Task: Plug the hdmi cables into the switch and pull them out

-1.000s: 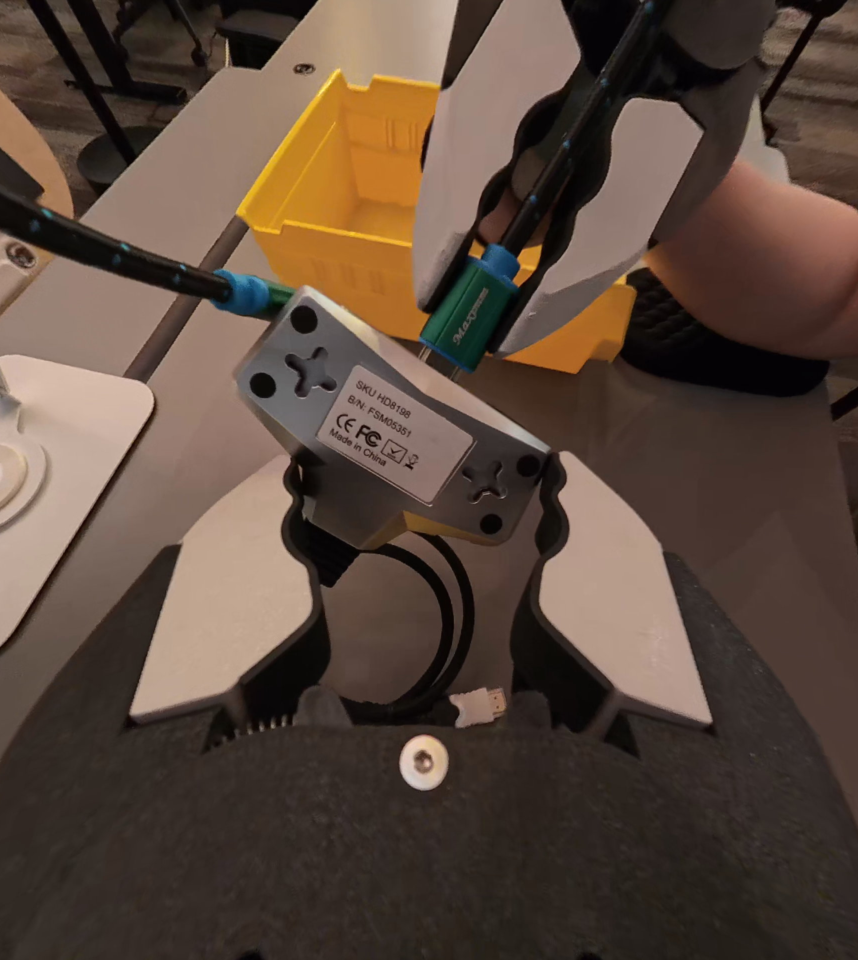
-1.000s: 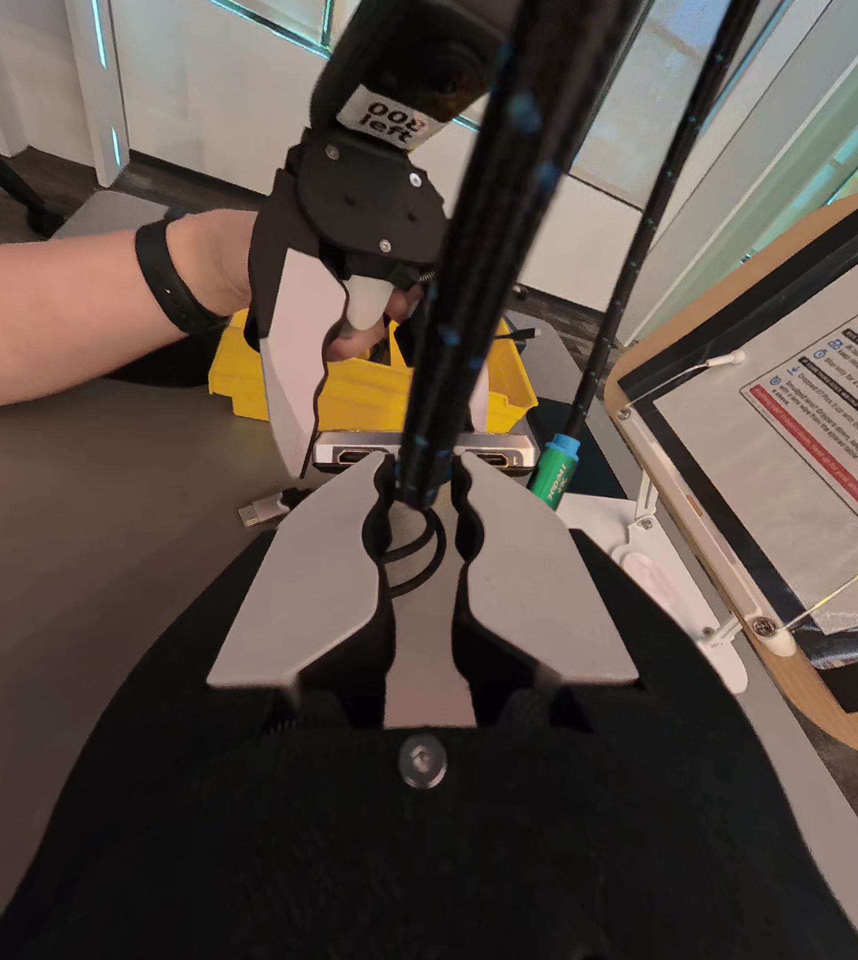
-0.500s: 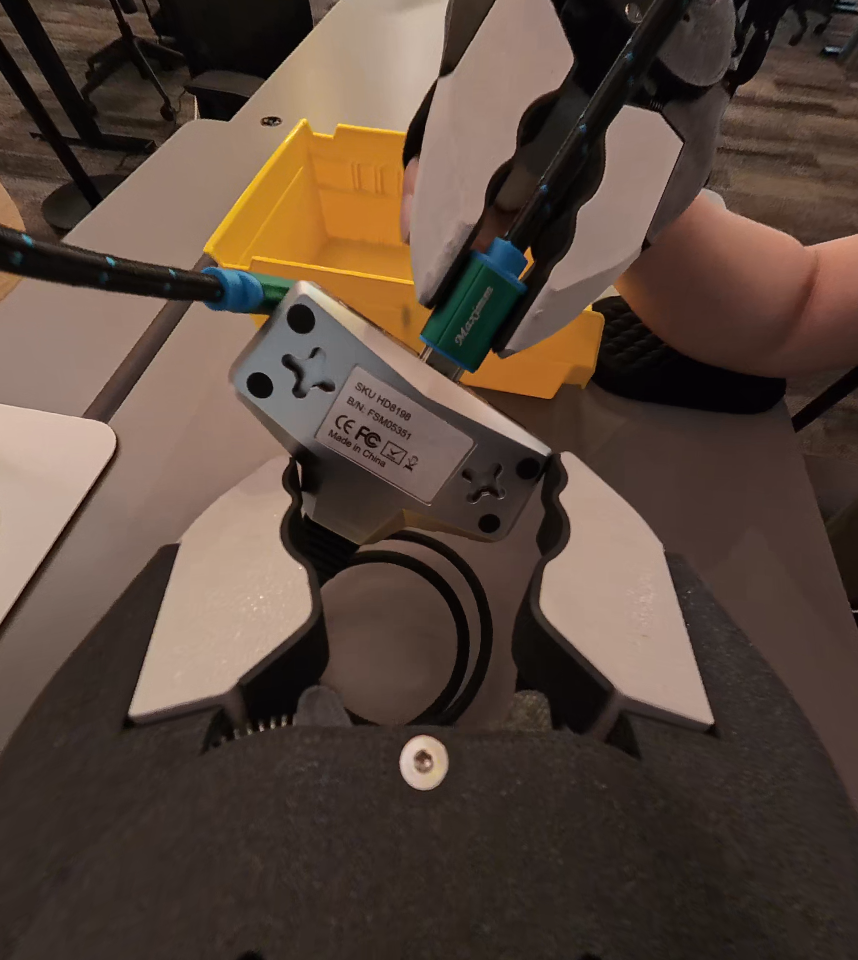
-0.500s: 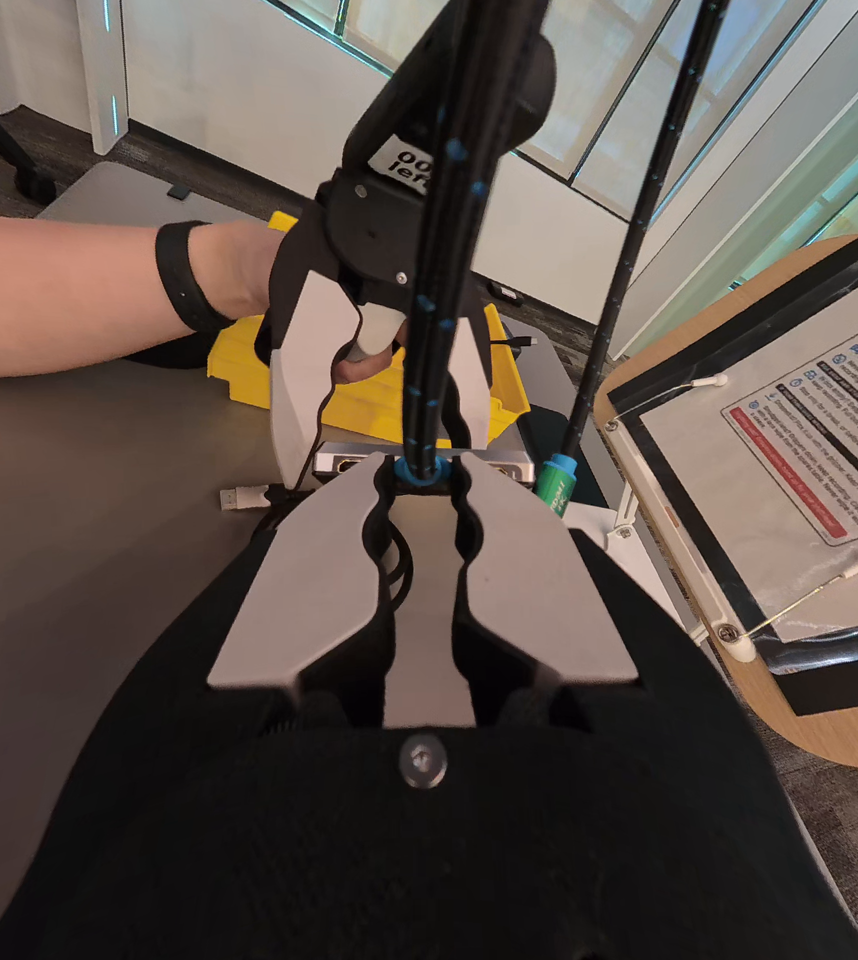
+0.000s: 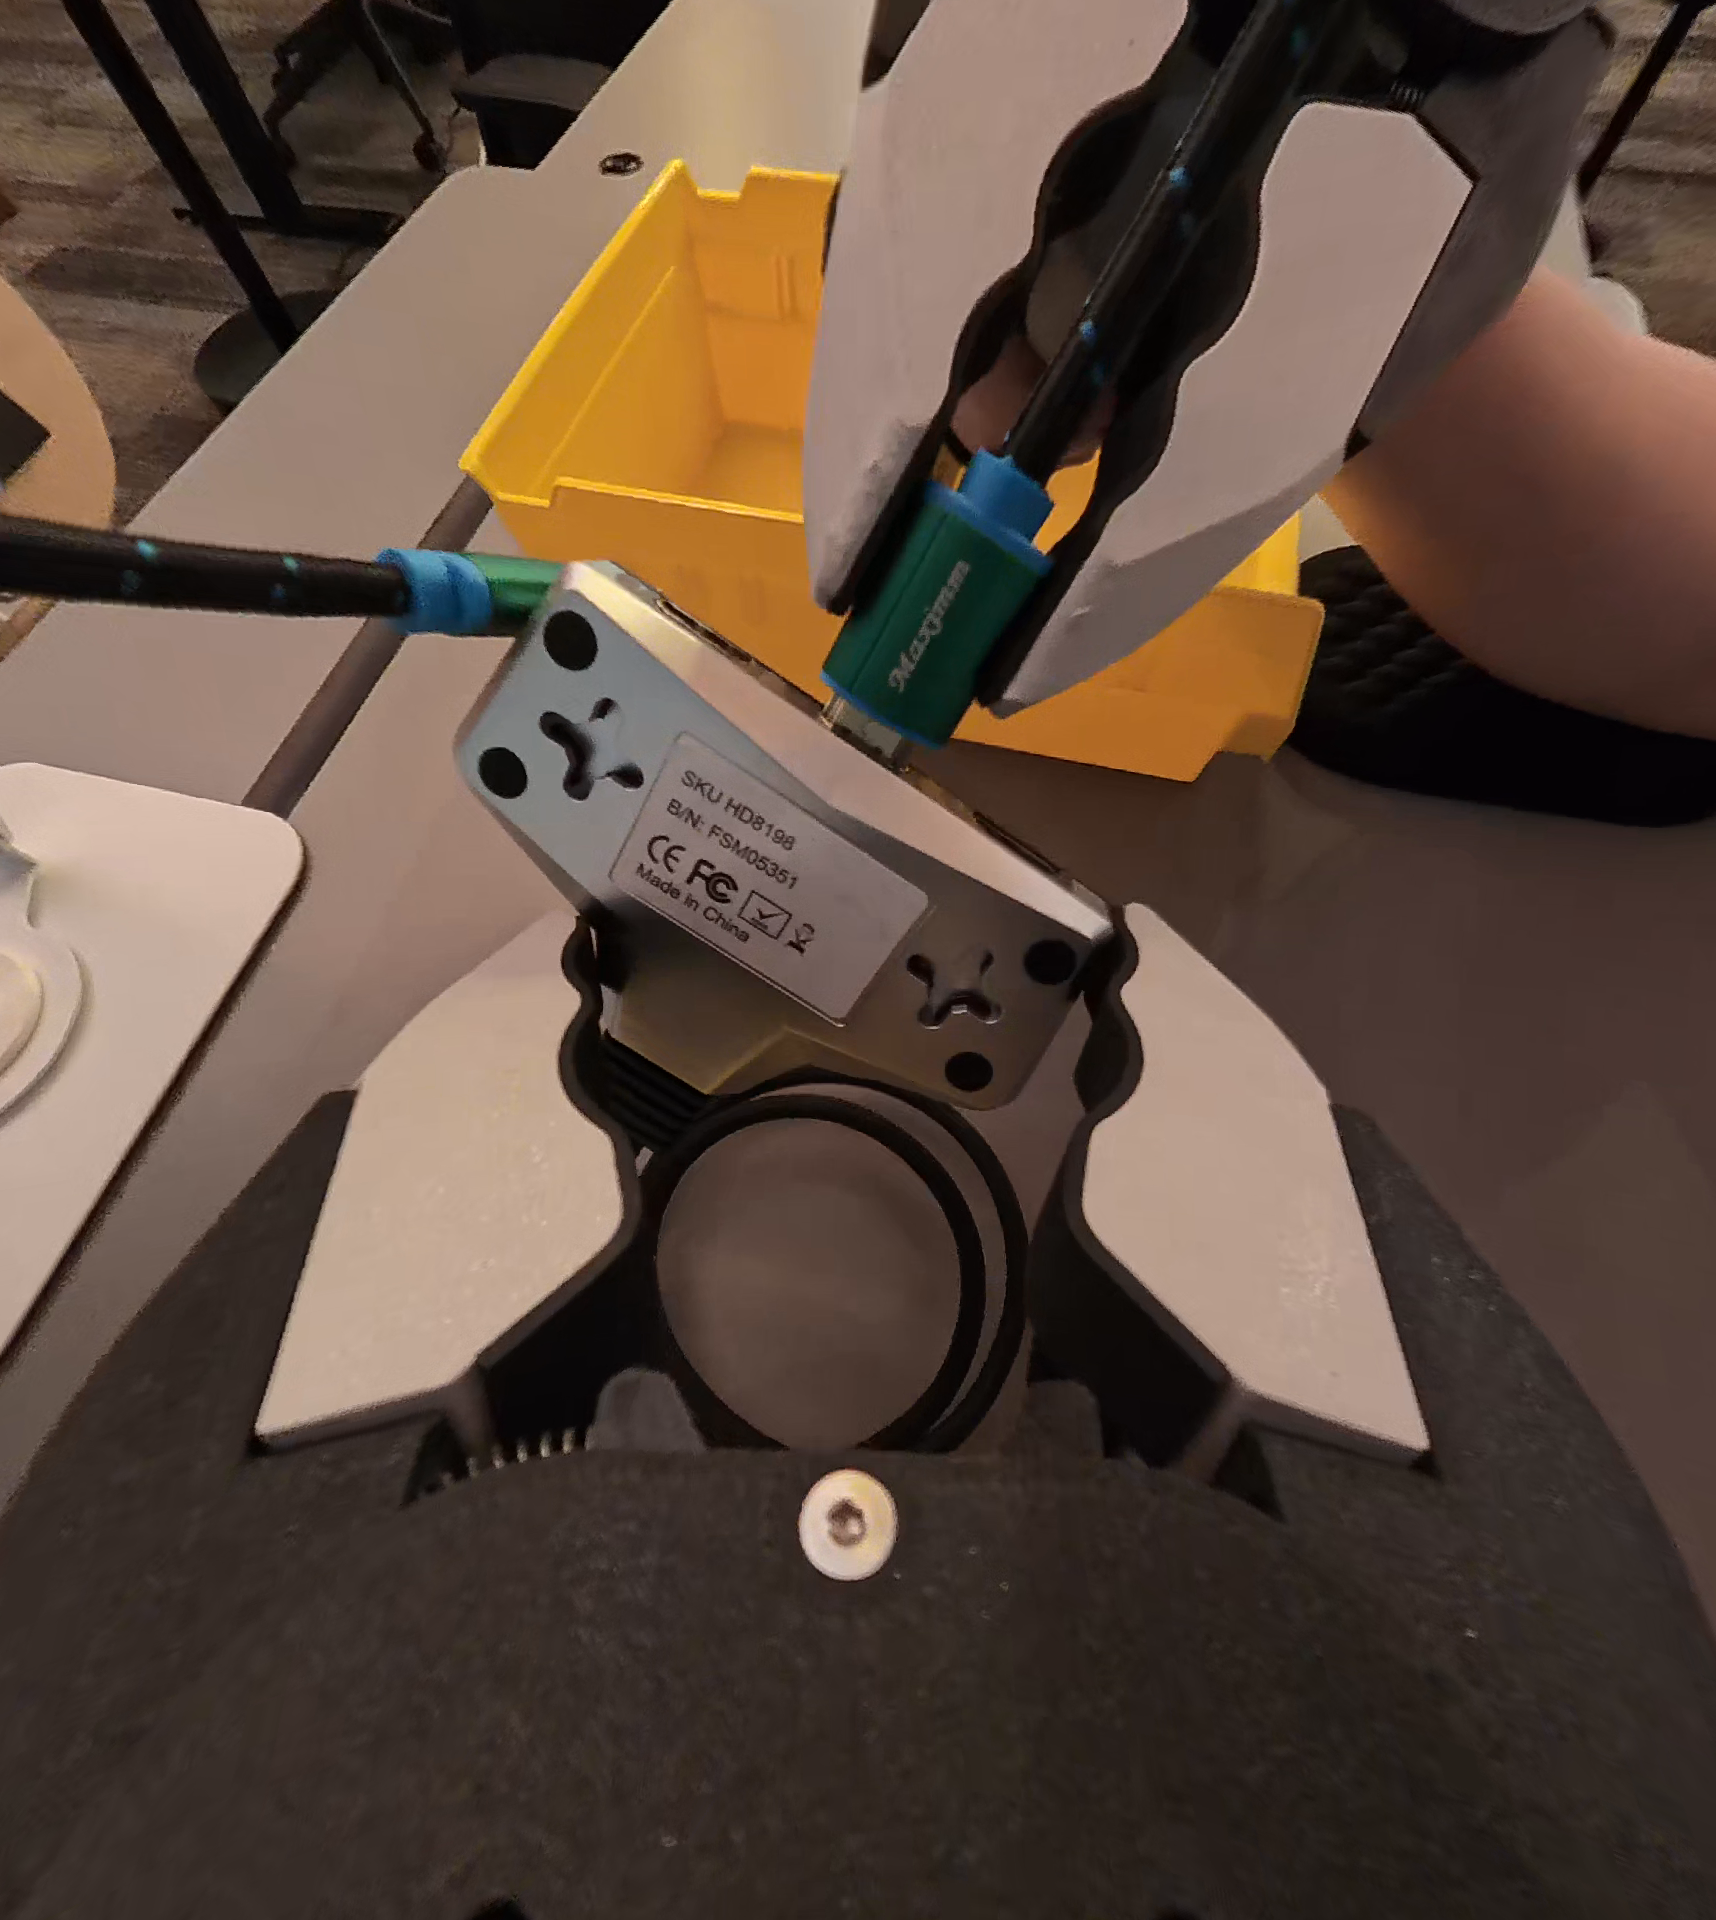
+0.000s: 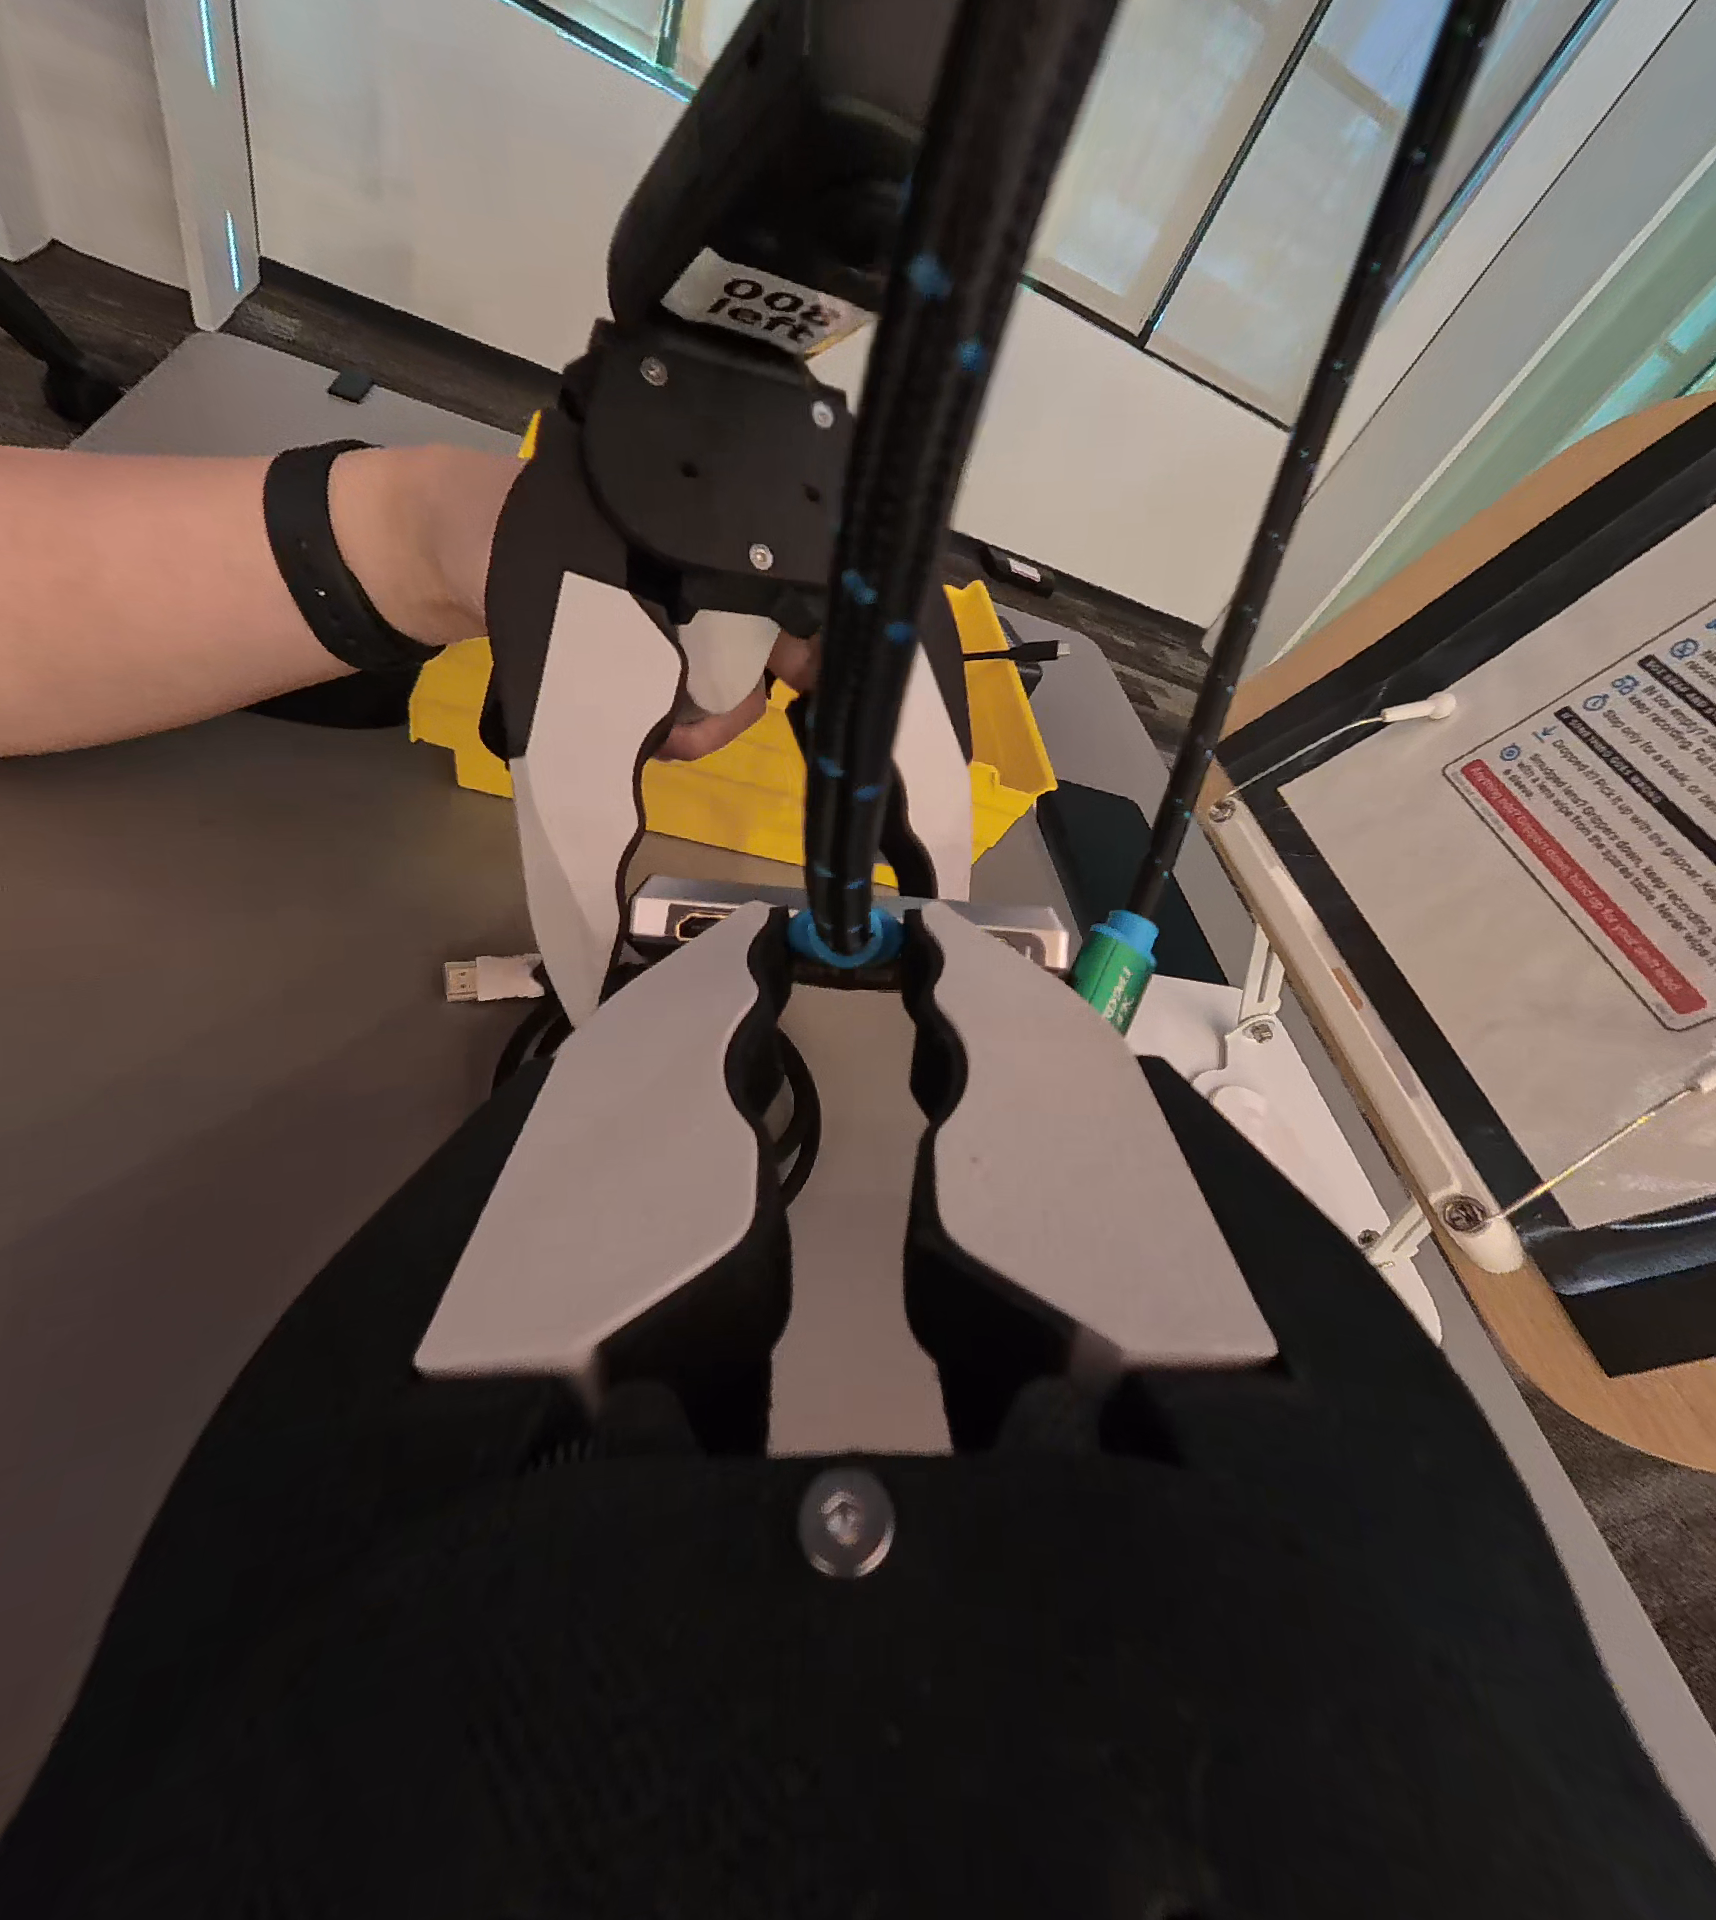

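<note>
Left gripper [image 5: 838, 997] clamps the silver HDMI switch [image 5: 771, 852], tilted, underside up, above the grey table [image 5: 1456, 1039]. Right gripper [image 5: 937, 665] pinches a green HDMI plug [image 5: 921, 623], tip at a switch port. Second plug [image 5: 490, 592] sits seated at the switch's end.

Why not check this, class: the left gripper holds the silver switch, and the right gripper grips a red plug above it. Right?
Not quite. The plug in the right gripper is green with a blue collar, as the left wrist view shows. The left gripper does hold the silver switch.
</note>
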